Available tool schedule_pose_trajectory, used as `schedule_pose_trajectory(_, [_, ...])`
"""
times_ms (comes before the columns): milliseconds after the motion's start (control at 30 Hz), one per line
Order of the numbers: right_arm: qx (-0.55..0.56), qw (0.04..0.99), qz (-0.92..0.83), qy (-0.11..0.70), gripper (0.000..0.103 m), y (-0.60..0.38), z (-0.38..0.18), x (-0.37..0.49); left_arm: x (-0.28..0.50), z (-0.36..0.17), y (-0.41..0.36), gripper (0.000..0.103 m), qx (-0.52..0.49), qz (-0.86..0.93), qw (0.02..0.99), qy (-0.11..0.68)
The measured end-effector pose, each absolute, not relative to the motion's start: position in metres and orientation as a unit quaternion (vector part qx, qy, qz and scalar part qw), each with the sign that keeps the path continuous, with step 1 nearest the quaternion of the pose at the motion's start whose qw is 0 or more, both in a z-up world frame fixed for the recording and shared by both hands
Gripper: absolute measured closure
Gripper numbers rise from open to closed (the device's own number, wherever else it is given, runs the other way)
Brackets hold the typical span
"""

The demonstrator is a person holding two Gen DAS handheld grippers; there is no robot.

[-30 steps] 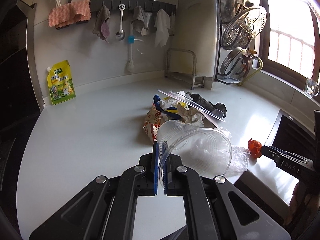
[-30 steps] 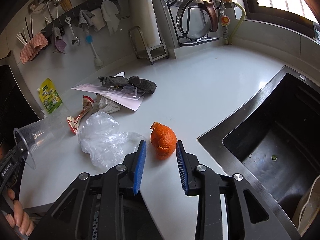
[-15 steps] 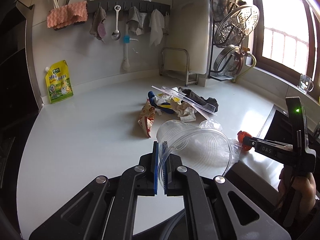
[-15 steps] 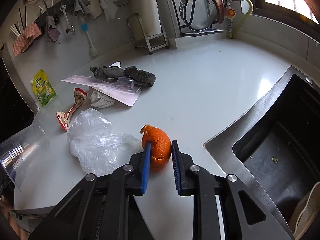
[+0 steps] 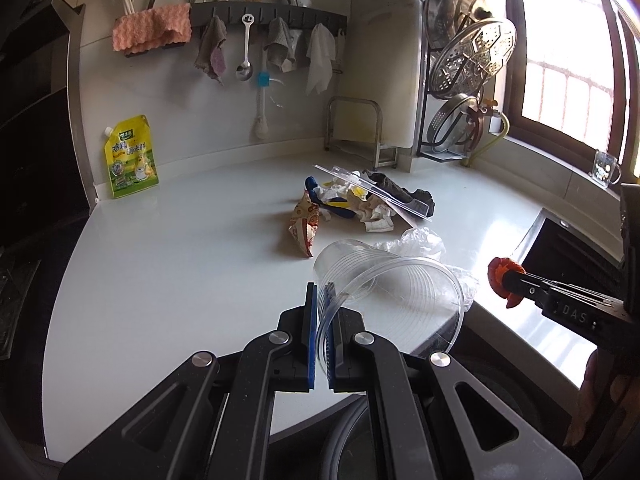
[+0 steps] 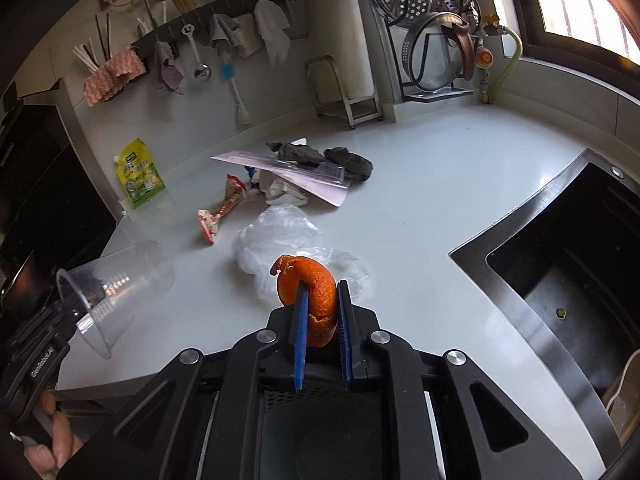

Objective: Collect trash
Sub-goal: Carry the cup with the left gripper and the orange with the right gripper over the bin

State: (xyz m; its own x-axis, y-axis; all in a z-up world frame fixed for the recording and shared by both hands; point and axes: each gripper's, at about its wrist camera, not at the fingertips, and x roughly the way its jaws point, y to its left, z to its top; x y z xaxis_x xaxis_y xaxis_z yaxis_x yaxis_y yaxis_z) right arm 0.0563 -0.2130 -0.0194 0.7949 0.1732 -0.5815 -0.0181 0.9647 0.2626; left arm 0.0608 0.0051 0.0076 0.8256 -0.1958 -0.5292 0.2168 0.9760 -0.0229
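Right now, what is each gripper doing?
Left gripper: shut on the clear plastic cup's rim.
Right gripper: shut on the orange peel.

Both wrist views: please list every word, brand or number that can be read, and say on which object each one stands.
"DAS": on the body of the right gripper, seen in the left wrist view.
Yellow pouch by the wall: large printed characters, too blurred to read.
Snack wrapper: red print, not readable.
Left gripper body, in the right wrist view: a pale word, too skewed to read.
Glass mug on the sill: only a picture.
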Motion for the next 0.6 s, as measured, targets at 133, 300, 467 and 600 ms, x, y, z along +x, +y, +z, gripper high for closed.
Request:
schedule_pose_trajectory(133, [0.112, 0.939, 0.079, 0.314, 0.09, -0.188, -0.019, 0.023, 0.046, 0.006, 0.017, 0.099, 0.015, -0.104, 0.956, 0.275])
schedule_pose_trajectory(300, [0.109, 0.928, 0.105, 0.34, 0.09, -0.166, -0.041, -0.018, 0.027, -0.001, 0.025, 0.099, 0.019, -0.106, 0.953, 0.284])
schedule_pose_trajectory(467, [0.119, 0.923, 0.077, 0.359, 0.09, -0.178, -0.06, -0.056, 0.006, -0.01, 0.021, 0.099, 0.023, -0.123, 0.947, 0.296])
schedule_pose_trajectory(600, [0.121, 0.923, 0.026, 0.363, 0.09, -0.203, -0.071, -0.078, -0.012, -0.022, 0.008, 0.099, 0.022, -0.146, 0.937, 0.316])
